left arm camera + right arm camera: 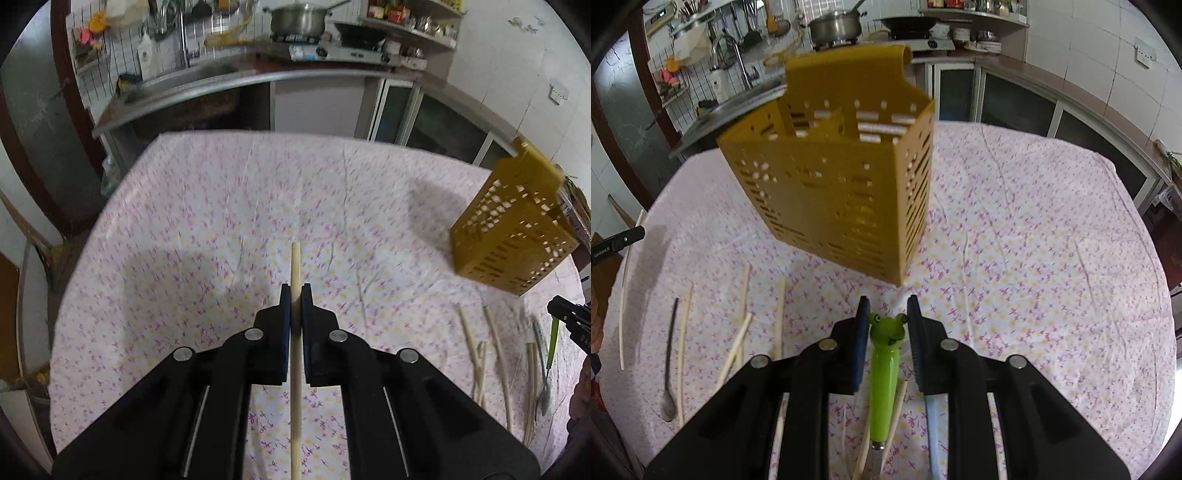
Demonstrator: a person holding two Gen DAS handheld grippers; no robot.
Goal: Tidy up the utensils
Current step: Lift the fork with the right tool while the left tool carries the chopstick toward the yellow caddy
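Note:
My left gripper (295, 291) is shut on a pale wooden chopstick (295, 264), which runs straight between the pads and sticks out past the fingertips above the floral tablecloth (221, 221). My right gripper (886, 306) is shut on a green frog-handled utensil (884, 354), its frog head at the fingertips and its metal end pointing back under the gripper. A yellow slotted utensil holder (842, 184) stands upright just beyond the right gripper; in the left wrist view the holder (513, 221) is at the far right.
Several loose chopsticks (779, 321) and a dark metal spoon (668, 369) lie on the cloth left of the right gripper. A light blue handle (932, 435) lies under it. A kitchen counter with sink and stove (295, 70) runs behind the table.

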